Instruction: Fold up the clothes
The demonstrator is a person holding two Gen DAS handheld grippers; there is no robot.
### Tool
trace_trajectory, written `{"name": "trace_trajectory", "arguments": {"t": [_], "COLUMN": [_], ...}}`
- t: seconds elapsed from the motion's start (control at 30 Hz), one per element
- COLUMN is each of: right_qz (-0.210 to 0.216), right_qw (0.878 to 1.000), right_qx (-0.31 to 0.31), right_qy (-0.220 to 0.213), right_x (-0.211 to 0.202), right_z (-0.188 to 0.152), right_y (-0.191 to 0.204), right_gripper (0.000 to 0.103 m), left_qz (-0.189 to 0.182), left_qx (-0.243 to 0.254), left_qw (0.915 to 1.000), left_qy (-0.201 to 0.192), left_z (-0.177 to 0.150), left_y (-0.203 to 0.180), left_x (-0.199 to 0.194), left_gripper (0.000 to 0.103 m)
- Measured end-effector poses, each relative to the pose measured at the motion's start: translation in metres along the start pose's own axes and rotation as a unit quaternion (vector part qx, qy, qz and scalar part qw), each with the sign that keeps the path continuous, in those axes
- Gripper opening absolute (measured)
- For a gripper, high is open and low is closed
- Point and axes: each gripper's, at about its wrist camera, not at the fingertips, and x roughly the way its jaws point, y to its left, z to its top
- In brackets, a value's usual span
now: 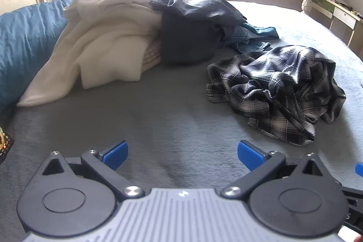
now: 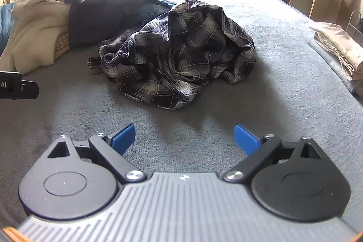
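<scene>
Bed [image 2: 261,106], grey cover: crumpled plaid shirt [image 2: 179,51]; left tool [image 1: 182,154], right tool [image 2: 184,137] both spread apart, empty. Risk: pinching several bunched layers together.

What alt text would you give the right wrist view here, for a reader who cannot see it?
A crumpled plaid shirt lies on a grey bed, just ahead of the open, empty right gripper. A pile of white and dark clothes sits behind it to the left, and a folded beige cloth lies at the right edge.
</scene>
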Motion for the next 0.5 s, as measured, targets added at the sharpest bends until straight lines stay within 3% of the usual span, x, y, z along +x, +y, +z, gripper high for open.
{"name": "trace_trajectory", "arguments": {"t": [0.5], "right_qz": [0.010], "right_qw": [1.000], "right_qx": [0.001], "right_qy": [-0.008], "right_x": [-0.0018], "right_z": [0.0008], "right_y": [0.0012], "right_gripper": [0.097], "left_qz": [0.007], "left_qx": [0.020], "left_qw": [0.9993], "left_qy": [-0.032], "left_z": [-0.0080], "left_y": [-0.0039], "left_x": [-0.0046], "left_gripper": [0.103]}}
